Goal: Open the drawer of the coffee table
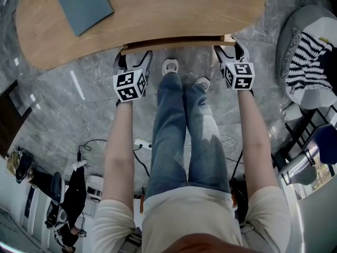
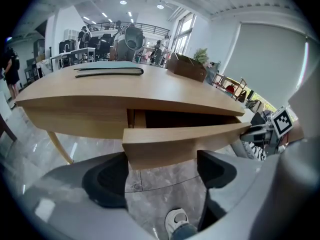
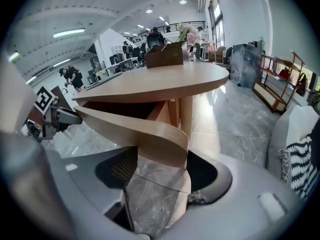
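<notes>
Seen from above, a person in blue jeans (image 1: pixel 181 136) stands on a grey marble floor (image 1: pixel 79 115), facing an oval wooden coffee table (image 1: pixel 174 9) that fills the top of the frame. A grey-blue book (image 1: pixel 84 4) lies on the tabletop at the upper left.

The drawer (image 1: pixel 176 42) sits at the table's near edge, top centre of the frame. It stands a little way out, with a dark gap behind its wooden front.

The left claw (image 1: pixel 134 61) reaches up to the drawer's left end, and the right claw (image 1: pixel 229 54) to its right end. Each claw carries a cube with square markers.

In the left gripper view, the left claw (image 2: pixel 160 171) is spread wide. The left corner of the drawer (image 2: pixel 185 144) front sits at the top of the gap between its two dark pads. Neither pad visibly presses on the wood. A white shoe (image 2: pixel 176 220) shows at the bottom of the frame.

In the right gripper view, the right claw (image 3: pixel 162 176) is also spread. The rounded right end of the drawer (image 3: pixel 135 129) front hangs between its pads, which do not pinch it. A brown box (image 3: pixel 164 54) stands on the tabletop further back.

At the far right of the head view, a striped cushion (image 1: pixel 310 57) rests on a grey seat.
</notes>
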